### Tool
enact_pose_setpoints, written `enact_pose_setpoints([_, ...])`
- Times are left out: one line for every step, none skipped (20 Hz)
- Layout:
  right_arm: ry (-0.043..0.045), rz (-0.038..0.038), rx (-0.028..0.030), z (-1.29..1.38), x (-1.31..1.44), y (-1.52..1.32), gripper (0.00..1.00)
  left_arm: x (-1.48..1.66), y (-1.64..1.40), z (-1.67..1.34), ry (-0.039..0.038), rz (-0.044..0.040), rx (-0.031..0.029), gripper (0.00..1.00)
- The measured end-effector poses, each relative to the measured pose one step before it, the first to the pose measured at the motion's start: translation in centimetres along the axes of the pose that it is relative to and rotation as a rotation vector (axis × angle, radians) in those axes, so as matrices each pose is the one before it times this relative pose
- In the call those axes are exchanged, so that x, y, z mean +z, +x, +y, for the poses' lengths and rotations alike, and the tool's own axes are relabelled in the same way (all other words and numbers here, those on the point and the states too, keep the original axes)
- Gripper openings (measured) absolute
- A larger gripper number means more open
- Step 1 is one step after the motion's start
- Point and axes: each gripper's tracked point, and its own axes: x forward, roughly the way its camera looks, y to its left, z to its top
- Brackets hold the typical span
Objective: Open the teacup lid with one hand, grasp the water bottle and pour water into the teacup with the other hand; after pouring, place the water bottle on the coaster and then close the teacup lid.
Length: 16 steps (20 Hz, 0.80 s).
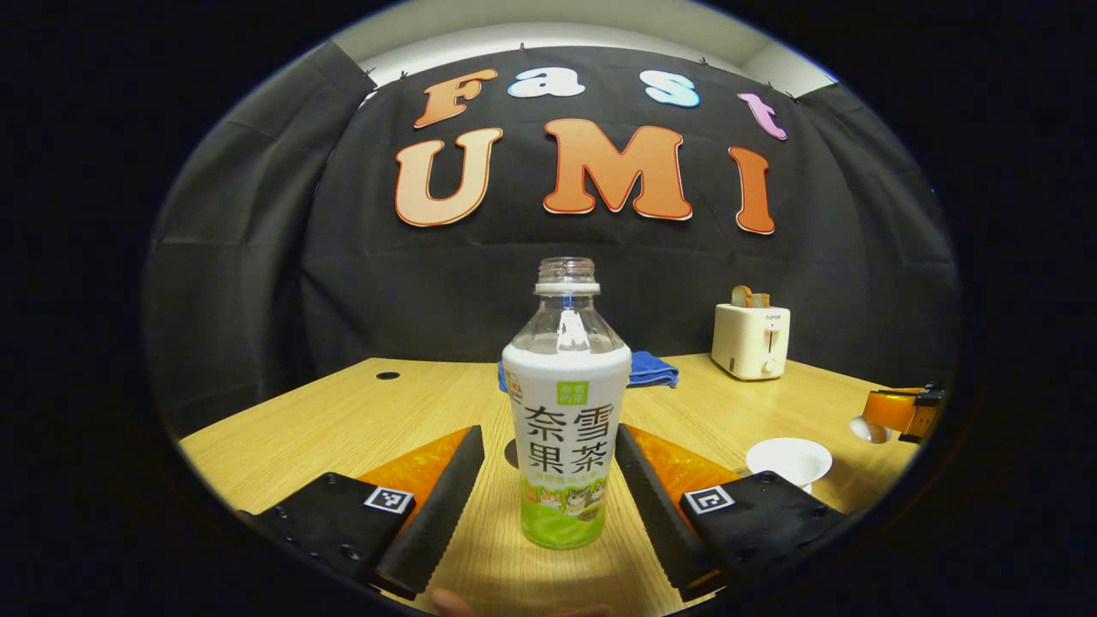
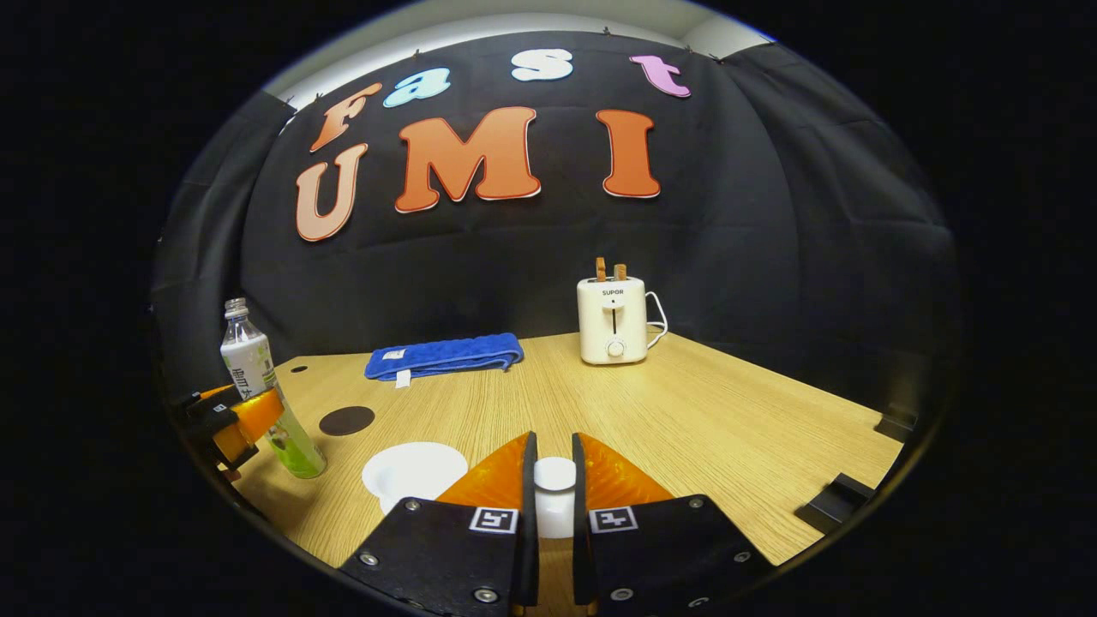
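A clear, uncapped water bottle with a white and green label stands upright on the wooden table. My left gripper is open around it, one finger on each side, with a gap showing on the left. The white teacup sits lidless to the right. In the right gripper view, my right gripper is shut on the white teacup lid, held beside the open teacup. A dark round coaster lies behind the cup, near the bottle and the left gripper.
A cream toaster with bread in it stands at the back of the table. A folded blue cloth lies to its left, behind the coaster. The right gripper appears at the far right of the left gripper view.
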Motion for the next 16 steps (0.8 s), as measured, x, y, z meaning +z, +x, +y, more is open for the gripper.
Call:
enact_pose_setpoints([-0.00171, 0.00266, 0.00165, 0.008, -0.103, -0.028, 0.16, -0.388, 0.186, -0.144, 0.00101, 0.00814, -0.01010, 0.99])
enact_pose_setpoints([-0.00107, 0.00180, 0.00370, 0.058, -0.024, -0.010, 0.16, -0.180, 0.181, -0.205, 0.00227, 0.00910, -0.01155, 0.98])
enact_pose_setpoints([-0.00037, 0.00059, 0.00260, 0.045, 0.011, 0.032, 0.16, -0.046, -0.009, -0.125, -0.00124, 0.00273, -0.00774, 0.94])
enact_pose_setpoints([-0.00069, -0.00008, 0.00220, 0.019, -0.054, 0.006, 0.16, -0.186, 0.199, -0.270, 0.00050, 0.00303, -0.00886, 0.79])
enact_pose_setpoints([-0.00152, -0.00141, 0.00097, -0.134, 0.052, 0.017, 0.16, 0.257, -0.035, 0.125, 0.00086, -0.00386, -0.00264, 0.72])
enact_pose_setpoints([0.00077, -0.00471, -0.00458, -0.427, 0.071, -0.024, 0.16, -0.251, 0.085, 0.057, 0.00248, 0.00835, -0.00006, 0.70])
enact_pose_setpoints([-0.00063, -0.00068, -0.00153, -0.266, 0.022, 0.064, 0.16, 0.047, -0.121, 0.205, -0.00501, 0.00818, 0.01678, 0.70])
enact_pose_setpoints([-0.00144, 0.00283, -0.00443, -0.288, -0.198, 0.049, 0.16, 0.082, -0.081, 0.128, -0.00762, 0.00273, 0.00788, 0.67])
enact_pose_setpoints([-0.00178, 0.00508, -0.00699, -0.391, -0.185, 0.026, 0.16, -0.035, 0.153, -0.031, -0.00245, 0.01083, -0.00703, 0.63])
enact_pose_setpoints([0.00011, 0.00367, -0.00542, -0.306, -0.122, -0.114, 0.16, 0.212, -0.026, 0.170, 0.00847, 0.00717, -0.00640, 0.63])
enact_pose_setpoints([0.00091, 0.00108, 0.00232, -0.124, -0.165, -0.153, 0.16, 0.066, -0.013, 0.378, 0.01398, 0.00867, 0.01184, 0.62])
enact_pose_setpoints([0.00054, 0.00588, 0.00360, -0.062, -0.306, -0.072, 0.16, -0.004, 0.027, 0.612, 0.02880, 0.01739, 0.02722, 0.61])
enact_pose_setpoints([0.00264, 0.00280, 0.00149, -0.087, -0.127, -0.154, 0.16, -0.026, -0.001, 0.754, 0.04027, 0.01624, 0.02858, 0.62])
enact_pose_setpoints([0.00529, 0.00016, -0.00024, -0.225, 0.011, -0.158, 0.16, 0.143, -0.156, 0.289, 0.03749, 0.01138, 0.01035, 0.62])
enact_pose_setpoints([0.00862, -0.00095, -0.00023, -0.126, 0.033, -0.115, 0.16, 0.420, -0.120, 0.096, 0.02700, 0.00067, -0.00380, 0.62])
enact_pose_setpoints([0.00919, -0.00098, -0.00080, -0.242, -0.097, -0.049, 0.16, 0.520, -0.326, -0.102, 0.02479, -0.00406, -0.01031, 0.61])
